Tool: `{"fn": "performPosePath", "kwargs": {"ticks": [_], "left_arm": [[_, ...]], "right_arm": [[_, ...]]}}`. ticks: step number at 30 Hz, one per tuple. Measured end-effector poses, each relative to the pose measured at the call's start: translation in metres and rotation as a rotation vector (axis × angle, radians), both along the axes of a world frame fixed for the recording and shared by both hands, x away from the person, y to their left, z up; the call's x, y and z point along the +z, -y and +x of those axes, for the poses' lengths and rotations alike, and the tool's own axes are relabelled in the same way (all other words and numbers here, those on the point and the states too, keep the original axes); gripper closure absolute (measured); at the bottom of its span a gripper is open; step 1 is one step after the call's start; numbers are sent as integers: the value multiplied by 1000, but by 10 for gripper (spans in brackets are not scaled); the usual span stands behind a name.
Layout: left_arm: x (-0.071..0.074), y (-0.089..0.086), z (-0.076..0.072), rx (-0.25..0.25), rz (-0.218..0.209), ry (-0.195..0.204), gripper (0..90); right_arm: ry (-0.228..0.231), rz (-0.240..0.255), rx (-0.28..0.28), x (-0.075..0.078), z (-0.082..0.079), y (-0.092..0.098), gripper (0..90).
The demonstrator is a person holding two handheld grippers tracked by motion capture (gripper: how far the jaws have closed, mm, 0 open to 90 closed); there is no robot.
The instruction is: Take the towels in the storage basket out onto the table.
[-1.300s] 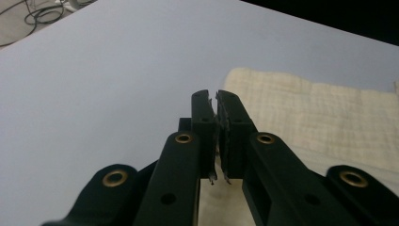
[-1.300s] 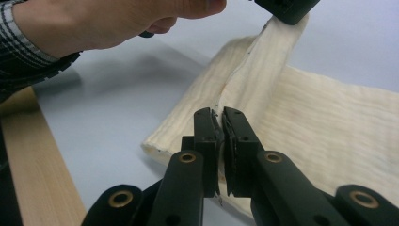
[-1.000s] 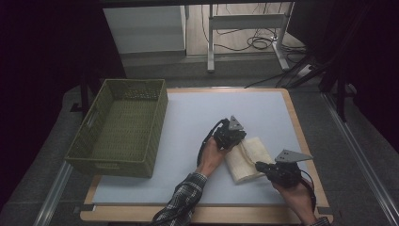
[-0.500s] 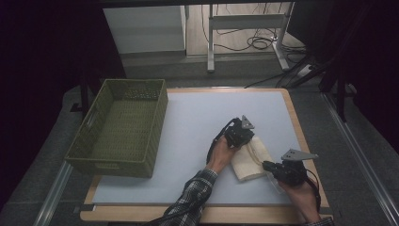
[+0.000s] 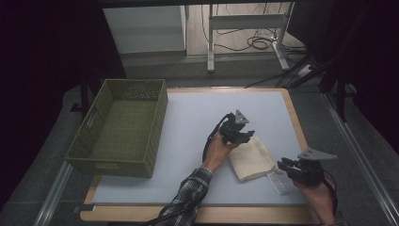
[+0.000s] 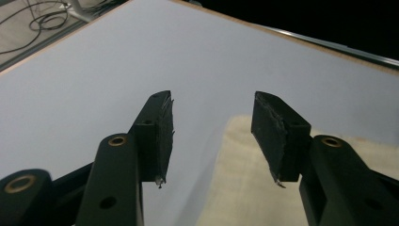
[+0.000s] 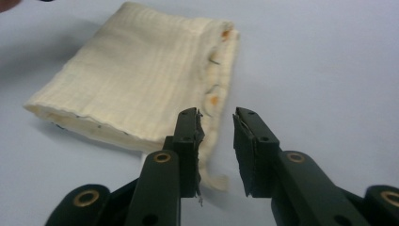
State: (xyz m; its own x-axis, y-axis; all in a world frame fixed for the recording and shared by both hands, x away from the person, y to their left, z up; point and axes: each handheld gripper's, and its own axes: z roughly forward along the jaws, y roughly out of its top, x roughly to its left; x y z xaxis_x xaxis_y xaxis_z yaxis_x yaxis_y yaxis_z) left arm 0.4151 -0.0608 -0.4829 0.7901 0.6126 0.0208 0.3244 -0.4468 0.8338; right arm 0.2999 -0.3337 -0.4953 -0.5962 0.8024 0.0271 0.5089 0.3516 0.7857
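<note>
A folded cream cloth lies flat on the pale table, with a white tag sticking out at its near right corner. My left gripper hovers at the cloth's far left corner. Its jaws have just been opening and now stand apart with nothing between them; in the left gripper view the cloth lies below them. My right gripper sits just right of the cloth. Its jaws have just been opening too, and only a narrow gap shows above the edge of the cloth, which they do not pinch.
An empty green woven basket stands on the left side of the table. The table's wooden edge runs close to the right hand. Beyond the far edge are a floor with cables and a metal frame leg.
Both grippers have let go of the cloth and their jaws have parted. The right hand has drawn back to the right, off the cloth. The cloth now lies folded and flat.
</note>
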Motion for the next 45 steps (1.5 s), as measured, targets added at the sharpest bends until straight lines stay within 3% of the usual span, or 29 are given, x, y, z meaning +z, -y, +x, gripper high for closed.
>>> {"fn": "performPosePath", "kwargs": {"ticks": [4,9,16,18,21,25,31,33,35,37,40,41,42,45], "left_arm": [[-4,-18,-6,12,4,-18,492],[-14,-41,-11,33,10,-50,494],[-32,-60,-14,42,10,-104,504],[-36,-61,-15,41,29,-103,522],[-39,-62,-15,37,18,-117,521],[-43,-60,-13,38,27,-131,520],[-51,-56,-9,25,45,-154,521],[-53,-55,-8,13,22,-189,533],[-53,-55,-7,14,7,-218,537],[-52,-53,-8,21,10,-240,571],[-47,-50,-8,41,39,-290,629],[-45,-48,-8,19,45,-308,673],[-45,-47,-8,-11,31,-332,810],[-44,-43,-13,-7,60,-294,843]], "right_arm": [[9,9,-8,5,-1,2,676],[3,8,19,5,5,-14,662],[-30,-74,4,-11,16,-28,658],[-44,-91,-13,-16,16,-24,658],[-65,-59,-25,-18,15,-17,632],[-87,-66,-15,-20,14,-20,605],[-127,-33,-17,-23,19,-19,609],[-133,-30,-17,-24,19,-18,622],[-145,-25,-18,-23,20,-18,692],[-168,-7,0,-23,21,-20,779],[-177,3,2,-23,21,-20,805],[-180,6,1,-23,21,-20,810],[-181,10,-2,-23,21,-20,814],[-170,15,-14,-24,19,-21,822]]}}
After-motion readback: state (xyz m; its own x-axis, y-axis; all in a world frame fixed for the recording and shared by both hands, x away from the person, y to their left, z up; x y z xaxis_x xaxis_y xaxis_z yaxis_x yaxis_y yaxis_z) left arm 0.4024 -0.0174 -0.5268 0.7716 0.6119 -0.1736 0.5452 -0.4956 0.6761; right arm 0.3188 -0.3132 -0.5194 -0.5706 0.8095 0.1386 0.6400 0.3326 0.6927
